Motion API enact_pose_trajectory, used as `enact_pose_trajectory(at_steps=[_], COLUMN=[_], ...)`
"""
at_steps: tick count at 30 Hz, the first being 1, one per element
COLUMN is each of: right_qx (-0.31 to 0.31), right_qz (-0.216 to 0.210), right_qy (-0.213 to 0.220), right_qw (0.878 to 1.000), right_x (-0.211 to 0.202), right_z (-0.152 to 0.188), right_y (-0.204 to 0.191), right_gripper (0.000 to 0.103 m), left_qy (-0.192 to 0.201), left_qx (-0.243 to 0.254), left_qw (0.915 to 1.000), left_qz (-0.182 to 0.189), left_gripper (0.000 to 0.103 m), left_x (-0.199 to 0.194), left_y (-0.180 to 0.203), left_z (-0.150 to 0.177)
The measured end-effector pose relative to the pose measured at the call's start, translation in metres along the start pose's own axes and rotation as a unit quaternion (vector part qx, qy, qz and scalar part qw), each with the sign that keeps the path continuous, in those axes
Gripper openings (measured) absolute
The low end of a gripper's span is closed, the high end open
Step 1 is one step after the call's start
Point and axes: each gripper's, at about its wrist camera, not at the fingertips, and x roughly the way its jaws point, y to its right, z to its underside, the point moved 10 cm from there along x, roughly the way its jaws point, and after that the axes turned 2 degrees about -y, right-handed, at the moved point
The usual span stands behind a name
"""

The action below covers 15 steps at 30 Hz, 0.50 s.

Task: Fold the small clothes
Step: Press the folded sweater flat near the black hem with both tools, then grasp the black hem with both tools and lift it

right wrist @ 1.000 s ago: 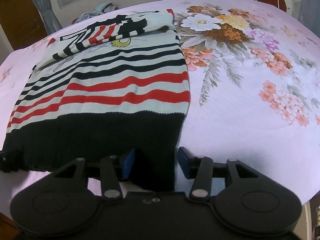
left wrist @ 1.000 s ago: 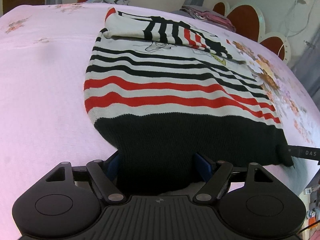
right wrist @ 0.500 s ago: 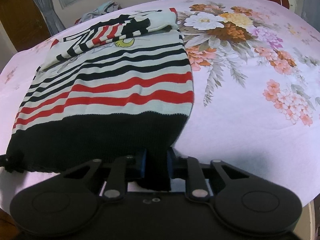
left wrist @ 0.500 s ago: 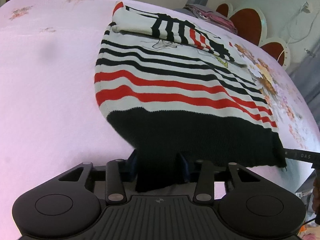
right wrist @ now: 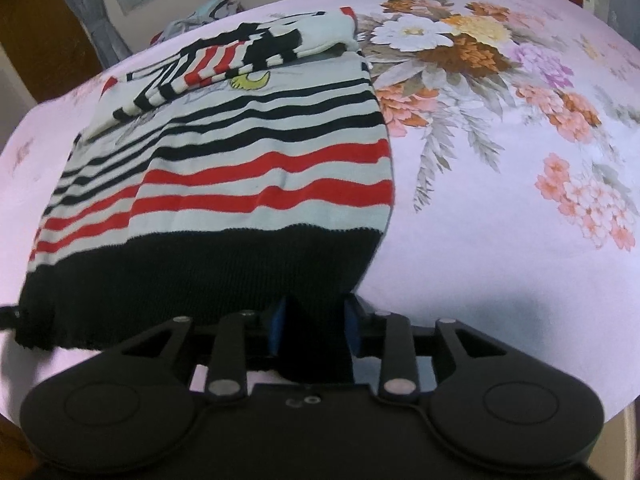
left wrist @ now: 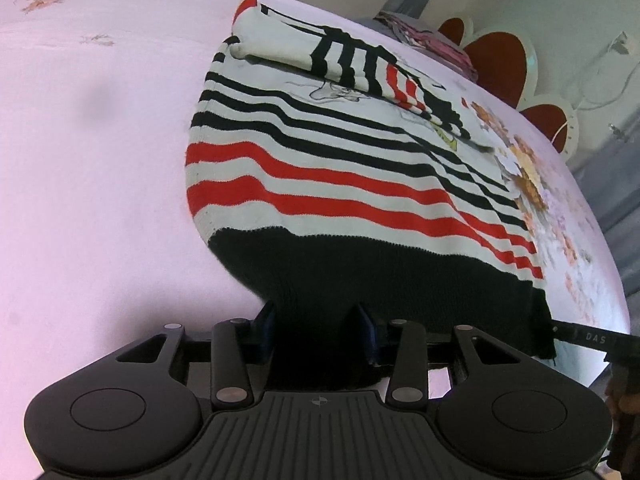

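A small knit sweater (left wrist: 340, 184) with red, black and white stripes lies flat on the bed, its sleeves folded across the top (left wrist: 360, 64). Its broad black hem (left wrist: 380, 280) faces me. My left gripper (left wrist: 318, 320) is shut on the hem's left corner, and the cloth bunches between the blue pads. In the right wrist view the same sweater (right wrist: 248, 184) fills the left half. My right gripper (right wrist: 314, 316) pinches the hem's right corner (right wrist: 312, 288); its jaws are opening slightly with the cloth still pressed between them. The right gripper's finger (left wrist: 588, 336) shows at the hem's far corner.
The bed sheet (left wrist: 80, 200) is pink, with a large flower print (right wrist: 460, 40) to the right of the sweater. A pile of folded clothes (left wrist: 428, 40) and a red heart-shaped headboard (left wrist: 500, 64) are at the far side. More clothes (right wrist: 208, 12) lie below a window.
Both grippers went from open around the black hem to shut on it. The hem corners now bunch up between the pads and are raised a little off the sheet.
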Motion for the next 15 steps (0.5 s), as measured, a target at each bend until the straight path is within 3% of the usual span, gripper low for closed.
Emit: enact_pose_trajectory(at_steps=[4, 5, 6, 13, 15], right_qx=[0.012, 0.011, 0.009, 0.0, -0.004], right_qz=[-0.015, -0.017, -0.018, -0.022, -0.018], right_qy=[-0.005, -0.007, -0.008, 0.0, 0.001], right_qw=[1.0, 1.0, 1.0, 1.0, 1.0], right_x=[-0.001, -0.001, -0.002, -0.01, -0.011], right_z=[-0.002, -0.003, -0.003, -0.01, -0.011], right_y=[0.003, 0.002, 0.002, -0.001, 0.0], right_gripper=[0.013, 0.012, 0.011, 0.011, 0.011], left_qy=[0.001, 0.002, 0.002, 0.02, 0.016], left_qx=[0.007, 0.011, 0.015, 0.054, 0.061], left_qw=[0.9999, 0.9999, 0.9998, 0.9983, 0.9979], left_qz=[0.009, 0.009, 0.01, 0.009, 0.009], left_gripper=[0.04, 0.036, 0.032, 0.031, 0.025], left_x=[-0.001, -0.001, -0.002, -0.01, -0.009], left_y=[0.002, 0.003, 0.004, 0.01, 0.011], left_z=[-0.004, -0.005, -0.007, -0.02, -0.023])
